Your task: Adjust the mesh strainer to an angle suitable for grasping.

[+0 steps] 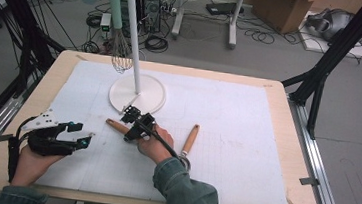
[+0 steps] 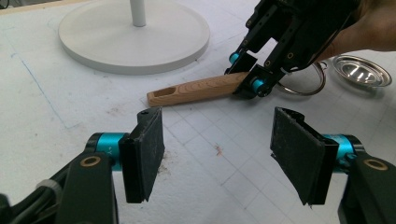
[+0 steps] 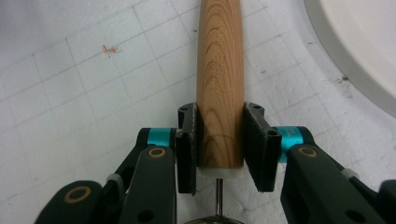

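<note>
— Where does the stand's base (image 1: 137,94) sit?
— Far-left on the mat (image 1: 246,138), a whisk (image 1: 121,56) hanging left of its pole (image 1: 134,32).
— And nearer?
— Two wooden-handled utensils: one (image 1: 116,125) just near of the base, another (image 1: 190,139) to its right.

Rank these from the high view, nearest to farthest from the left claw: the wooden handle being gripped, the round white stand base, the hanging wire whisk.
1. Gripped wooden handle, just right of the left claw.
2. Round white stand base, beyond it, mid-table.
3. Hanging wire whisk, farthest, near the table's far edge.
</note>
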Motion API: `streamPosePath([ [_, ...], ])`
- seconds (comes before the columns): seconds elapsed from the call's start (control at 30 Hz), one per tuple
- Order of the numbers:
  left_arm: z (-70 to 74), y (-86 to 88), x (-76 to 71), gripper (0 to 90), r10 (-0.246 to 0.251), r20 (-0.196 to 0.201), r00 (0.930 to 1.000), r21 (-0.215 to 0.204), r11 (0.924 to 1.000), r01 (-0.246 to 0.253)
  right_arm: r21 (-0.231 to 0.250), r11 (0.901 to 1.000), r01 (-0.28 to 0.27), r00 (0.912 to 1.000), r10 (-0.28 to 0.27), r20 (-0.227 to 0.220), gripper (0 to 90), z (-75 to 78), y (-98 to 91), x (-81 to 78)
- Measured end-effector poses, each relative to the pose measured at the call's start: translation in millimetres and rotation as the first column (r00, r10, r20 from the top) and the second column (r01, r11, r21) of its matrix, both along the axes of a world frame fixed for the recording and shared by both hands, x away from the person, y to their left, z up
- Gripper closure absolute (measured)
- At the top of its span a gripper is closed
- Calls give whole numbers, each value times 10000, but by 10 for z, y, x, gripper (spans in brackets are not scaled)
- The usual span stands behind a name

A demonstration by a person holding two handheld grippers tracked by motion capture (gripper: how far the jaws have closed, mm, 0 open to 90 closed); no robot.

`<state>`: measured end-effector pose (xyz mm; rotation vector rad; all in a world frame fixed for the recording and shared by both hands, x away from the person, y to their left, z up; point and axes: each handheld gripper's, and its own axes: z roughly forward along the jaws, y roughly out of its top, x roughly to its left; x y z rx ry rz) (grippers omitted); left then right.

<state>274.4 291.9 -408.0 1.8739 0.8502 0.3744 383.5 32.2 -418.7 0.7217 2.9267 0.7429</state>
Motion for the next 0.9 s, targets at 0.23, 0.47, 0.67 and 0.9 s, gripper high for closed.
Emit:
streamPosePath([
  [0.23, -5, -3, 4, 351, -9, -16, 10000, 27, 10000, 9, 270, 9996, -88, 9995, 96, -304, 686, 0, -39, 21],
  [0.47, -4, 0, 4, 351, 1, 4, 10000, 42, 10000, -1, 614, 9980, -119, 9986, 150, -507, 686, 20, -84, 24],
  [0.67, -5, -9, 6, 351, -19, -21, 10000, 28, 10000, 19, 1010, 9948, -129, 9981, 188, -586, 687, 78, -140, 16],
  [0.9, -7, -12, 7, 352, -24, 1, 10000, 66, 10000, 24, 1509, 9885, -115, 9980, 207, -600, 687, 142, -224, 12],
])
